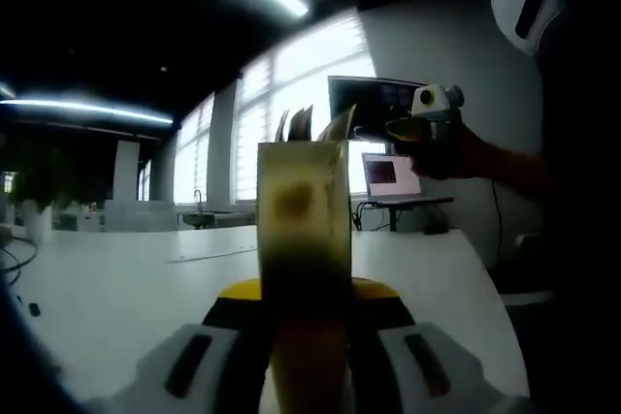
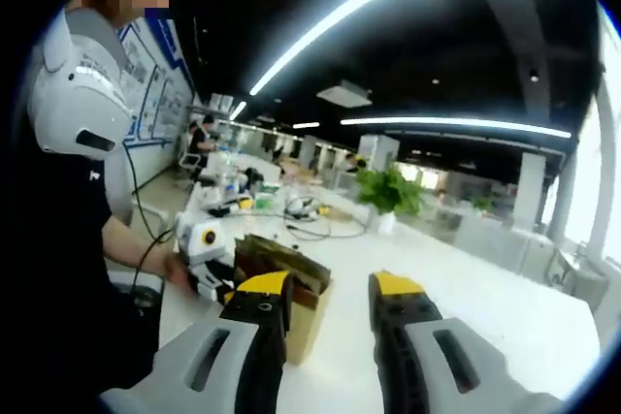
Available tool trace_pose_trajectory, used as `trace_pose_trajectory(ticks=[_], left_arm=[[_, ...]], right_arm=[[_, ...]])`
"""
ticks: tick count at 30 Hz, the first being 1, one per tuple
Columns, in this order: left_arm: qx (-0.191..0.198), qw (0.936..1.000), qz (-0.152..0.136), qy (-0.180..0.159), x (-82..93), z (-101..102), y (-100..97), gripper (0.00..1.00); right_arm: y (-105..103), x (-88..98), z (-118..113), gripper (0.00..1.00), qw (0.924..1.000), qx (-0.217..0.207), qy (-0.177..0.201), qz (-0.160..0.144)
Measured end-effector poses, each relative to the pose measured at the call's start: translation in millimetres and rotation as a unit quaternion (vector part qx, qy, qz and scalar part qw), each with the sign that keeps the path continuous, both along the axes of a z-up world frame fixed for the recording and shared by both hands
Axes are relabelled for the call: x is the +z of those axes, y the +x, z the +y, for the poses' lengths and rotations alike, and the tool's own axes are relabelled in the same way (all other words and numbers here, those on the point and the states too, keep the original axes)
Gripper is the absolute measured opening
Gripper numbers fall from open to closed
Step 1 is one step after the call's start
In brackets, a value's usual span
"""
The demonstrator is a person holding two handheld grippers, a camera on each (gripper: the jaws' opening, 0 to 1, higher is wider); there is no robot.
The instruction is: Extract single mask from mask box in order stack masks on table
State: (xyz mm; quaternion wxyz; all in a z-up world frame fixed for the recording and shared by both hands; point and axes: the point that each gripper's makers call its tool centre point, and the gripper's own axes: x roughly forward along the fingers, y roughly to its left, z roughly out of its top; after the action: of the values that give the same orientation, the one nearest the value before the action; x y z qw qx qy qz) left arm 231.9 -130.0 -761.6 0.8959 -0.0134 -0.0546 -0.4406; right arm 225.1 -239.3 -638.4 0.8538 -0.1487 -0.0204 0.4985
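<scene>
The left gripper (image 1: 309, 332) is closed tight on the tall brown cardboard mask box (image 1: 303, 210), held upright over the white table (image 1: 116, 288). The right gripper (image 2: 330, 302) has its jaws wide apart beside the box.

The way ahead of the left gripper (image 1: 309, 336) is being blocked by the box (image 1: 303, 230), which is being clamped upright between its jaws, flaps open on top. Off to that box's right, the right gripper (image 1: 427, 128) is being held up in the air over the table (image 1: 116, 288), so that side's kinda taken. Left of the box, loads of bare tabletop is being left open. In the right gripper view, the gap between the right gripper's jaws is being kept free, and the white table out front and to the right is wide open. The near left is being crowded by the box (image 2: 291, 293), the left gripper (image 2: 206, 261) and the person's arm (image 2: 136, 244). Cables and clutter (image 2: 281, 206) are sitting further back.
</scene>
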Motion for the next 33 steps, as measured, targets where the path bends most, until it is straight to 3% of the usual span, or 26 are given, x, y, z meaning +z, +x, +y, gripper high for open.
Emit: trace_pose_trajectory(ticks=[4,7,9,15,21,26,29,33], left_arm=[[-0.002,1.0,-0.008,0.0,2.2,0,-0.9,0.33],[-0.008,0.999,-0.023,-0.039,16.1,5,-3.6,0.34],[-0.007,0.999,-0.017,-0.042,15.5,8,-2.3,0.34],[-0.007,0.9992,-0.023,-0.032,14.0,4,-4.1,0.32],[-0.007,0.9993,-0.022,-0.028,12.7,4,-3.8,0.33],[-0.006,0.9995,-0.022,-0.023,11.1,3,-3.3,0.33],[-0.006,0.9995,-0.022,-0.022,10.6,3,-3.0,0.33],[-0.005,0.9995,-0.022,-0.021,10.1,3,-2.5,0.33]], right_arm=[[-3,1.0,4,0.28,0.9997,0.011,-0.02,-0.004],[-3,2.7,5,0.28,0.9995,0.015,-0.027,-0.005],[-1,1.7,5,0.28,0.9991,0.016,-0.039,-0.007],[-3,2.8,12,0.26,0.9965,0.033,-0.074,-0.019],[1,-3.7,22,0.31,0.991,0.046,-0.122,-0.031],[1,-8.5,30,0.28,0.9874,0.061,-0.144,-0.027],[1,-10.5,34,0.26,0.9812,0.069,-0.173,-0.051],[-1,-12.1,38,0.26,0.9784,0.079,-0.185,-0.046]])
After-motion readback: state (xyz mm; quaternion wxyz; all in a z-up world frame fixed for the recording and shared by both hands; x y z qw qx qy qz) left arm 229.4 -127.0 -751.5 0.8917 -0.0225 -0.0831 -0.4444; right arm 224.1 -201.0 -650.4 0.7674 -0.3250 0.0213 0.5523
